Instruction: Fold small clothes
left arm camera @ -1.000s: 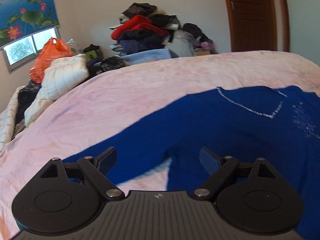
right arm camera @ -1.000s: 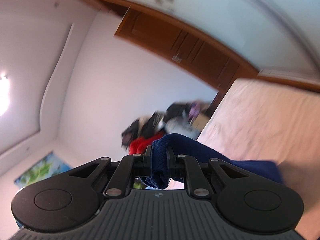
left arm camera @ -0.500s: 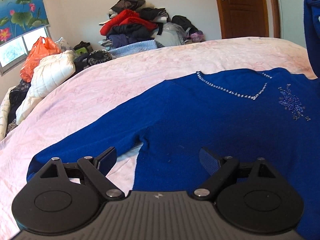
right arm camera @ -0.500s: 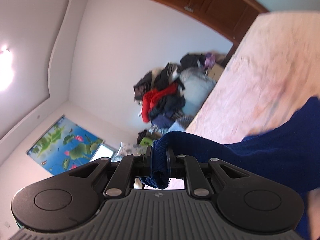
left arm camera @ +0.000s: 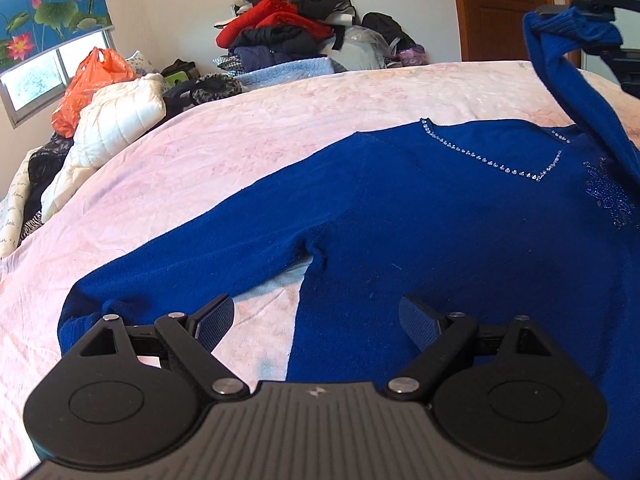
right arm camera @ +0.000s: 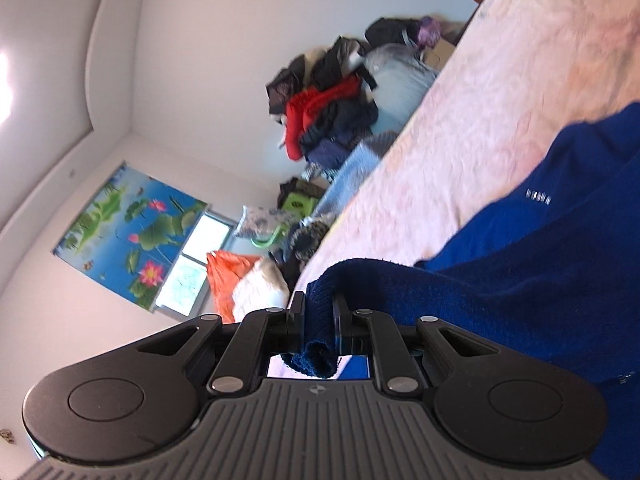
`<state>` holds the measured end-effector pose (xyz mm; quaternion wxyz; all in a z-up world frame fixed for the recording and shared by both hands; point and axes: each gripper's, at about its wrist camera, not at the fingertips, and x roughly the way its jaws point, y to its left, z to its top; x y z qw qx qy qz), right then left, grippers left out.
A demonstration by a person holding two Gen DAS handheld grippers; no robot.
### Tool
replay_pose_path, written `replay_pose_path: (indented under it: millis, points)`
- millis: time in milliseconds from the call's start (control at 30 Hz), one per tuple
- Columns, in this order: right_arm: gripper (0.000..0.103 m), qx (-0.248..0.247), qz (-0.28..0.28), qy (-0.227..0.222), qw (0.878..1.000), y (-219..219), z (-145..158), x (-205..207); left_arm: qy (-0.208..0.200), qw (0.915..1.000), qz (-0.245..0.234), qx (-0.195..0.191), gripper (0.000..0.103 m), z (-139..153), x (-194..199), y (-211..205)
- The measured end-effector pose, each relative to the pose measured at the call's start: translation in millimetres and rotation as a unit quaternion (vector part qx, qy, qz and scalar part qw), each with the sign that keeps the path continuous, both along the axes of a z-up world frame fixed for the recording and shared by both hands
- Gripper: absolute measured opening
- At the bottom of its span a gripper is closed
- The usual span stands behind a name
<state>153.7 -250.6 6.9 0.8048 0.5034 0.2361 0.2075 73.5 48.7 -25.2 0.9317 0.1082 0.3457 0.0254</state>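
Observation:
A royal-blue sweater (left arm camera: 440, 216) with a rhinestone V-neck lies face up on the pink bedspread (left arm camera: 248, 140). Its left sleeve (left arm camera: 192, 256) stretches flat toward the near left. My left gripper (left arm camera: 316, 320) hovers open just above the armpit, nothing between its fingers. My right gripper (right arm camera: 319, 316) is shut on the cuff (right arm camera: 316, 332) of the other sleeve. In the left wrist view that sleeve (left arm camera: 576, 80) hangs lifted over the sweater's right shoulder, its cuff pinched by the right gripper (left arm camera: 580, 8) at the top right.
A heap of clothes (left arm camera: 296, 36) is stacked against the far wall. A white padded jacket (left arm camera: 112, 132) and an orange plastic bag (left arm camera: 88, 84) lie at the bed's far left under a window. A brown door (left arm camera: 500, 8) stands behind the bed.
The right gripper has swung the held sleeve leftward over the sweater, bringing it into the left wrist view. The left gripper has sunk slightly, and the left sleeve's cuff has come into its view.

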Motion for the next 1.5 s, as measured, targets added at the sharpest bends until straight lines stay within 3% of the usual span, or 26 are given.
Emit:
replay_pose_path:
  millis: [300, 667, 767, 833, 900, 1000, 1200, 1300, 1433, 1500]
  points:
    - [0.016, 0.003, 0.033, 0.027, 0.999, 28.5, -15.1, 23.5, 0.007, 0.9999, 0.007, 0.001, 0.090, -1.1, -2.6, 5.0]
    - [0.016, -0.019, 0.093, 0.075, 0.993, 97.9, -47.5, 61.5, 0.009, 0.9998, 0.014, 0.007, 0.090, 4.3, -7.2, 12.0]
    - [0.027, -0.059, 0.130, 0.084, 0.986, 118.7, -54.0, 70.5, 0.015, 0.9997, 0.016, 0.006, 0.090, 3.5, -6.3, 11.9]
    - [0.046, -0.079, 0.144, 0.105, 0.981, 124.8, -55.2, 70.9, 0.015, 0.9997, 0.015, 0.009, 0.090, 4.1, -8.1, 12.2]
    - [0.046, -0.074, 0.159, 0.082, 0.981, 123.5, -47.2, 61.3, 0.012, 0.9997, 0.017, 0.013, 0.090, 4.3, -9.6, 13.8]
    - [0.056, -0.088, 0.156, 0.055, 0.982, 117.8, -32.5, 48.3, 0.022, 0.9993, 0.028, 0.006, 0.090, 1.9, -7.0, 17.9]
    - [0.061, -0.111, 0.145, 0.119, 0.976, 116.8, -53.8, 53.0, 0.022, 0.9992, 0.032, -0.003, 0.090, 4.8, -14.5, 23.3]
    - [0.059, -0.126, 0.153, 0.080, 0.977, 116.6, -40.1, 42.1, 0.017, 0.9990, 0.042, 0.005, 0.090, 6.6, -20.3, 31.3]
    - [0.059, -0.225, 0.168, 0.035, 0.959, 133.2, -12.9, 31.7, 0.030, 0.9978, 0.057, -0.016, 0.090, 7.9, -29.4, 51.8]
    - [0.059, -0.227, 0.186, 0.013, 0.956, 140.0, -7.3, 30.0, 0.035, 0.9966, 0.069, -0.028, 0.090, 7.4, -35.6, 61.4]
